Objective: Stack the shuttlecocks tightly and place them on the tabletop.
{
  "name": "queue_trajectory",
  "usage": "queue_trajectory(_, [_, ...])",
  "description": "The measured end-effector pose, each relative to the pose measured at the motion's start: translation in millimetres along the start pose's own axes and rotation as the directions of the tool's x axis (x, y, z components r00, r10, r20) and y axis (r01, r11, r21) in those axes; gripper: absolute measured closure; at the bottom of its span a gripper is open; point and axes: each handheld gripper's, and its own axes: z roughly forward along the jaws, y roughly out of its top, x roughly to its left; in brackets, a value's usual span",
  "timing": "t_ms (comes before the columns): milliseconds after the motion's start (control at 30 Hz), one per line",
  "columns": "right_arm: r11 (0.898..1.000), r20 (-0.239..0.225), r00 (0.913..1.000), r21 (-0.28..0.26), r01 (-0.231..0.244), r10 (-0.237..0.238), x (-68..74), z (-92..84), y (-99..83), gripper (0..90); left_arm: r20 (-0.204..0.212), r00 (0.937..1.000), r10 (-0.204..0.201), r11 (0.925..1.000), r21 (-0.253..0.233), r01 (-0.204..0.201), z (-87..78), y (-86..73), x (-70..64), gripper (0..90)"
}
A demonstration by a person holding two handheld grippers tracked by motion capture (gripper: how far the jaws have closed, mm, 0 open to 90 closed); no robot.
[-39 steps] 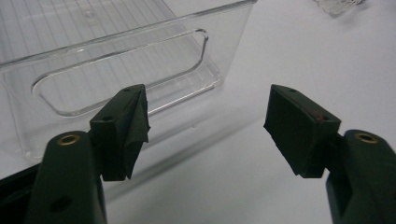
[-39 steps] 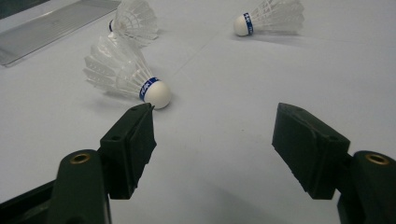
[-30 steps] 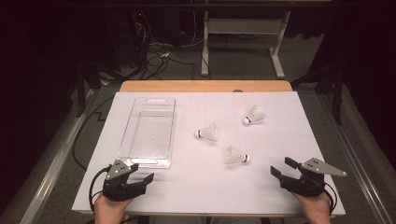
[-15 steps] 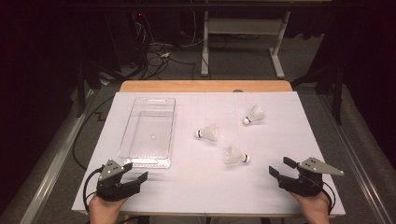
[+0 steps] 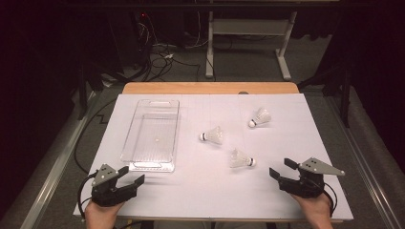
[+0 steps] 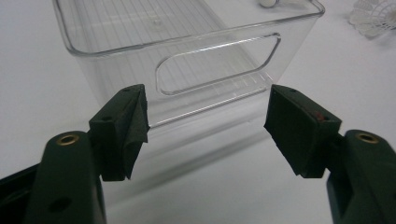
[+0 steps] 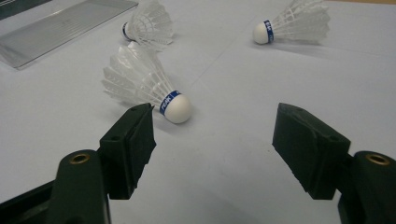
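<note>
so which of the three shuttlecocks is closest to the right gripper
The nearest shuttlecock, lying just ahead of the open right gripper with its cork toward it. The other two shuttlecocks lie farther up the table.

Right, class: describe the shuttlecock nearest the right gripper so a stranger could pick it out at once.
Start at the white table and find the clear plastic bin on its left side. Three shuttlecocks lie to the bin's right; take the shuttlecock closest to the person, just ahead of the right gripper. Unlike the other two, its white cork points right.
</note>
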Motion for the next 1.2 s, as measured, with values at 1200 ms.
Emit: queue_trajectory(1200, [0.999,-0.046,0.9989,0.050,-0.005,0.007,23.7,33.3,33.0,37.6,0.004,0.9998,-0.021,0.9998,-0.008,0.021,-0.2,-1.9,1.8,30.7])
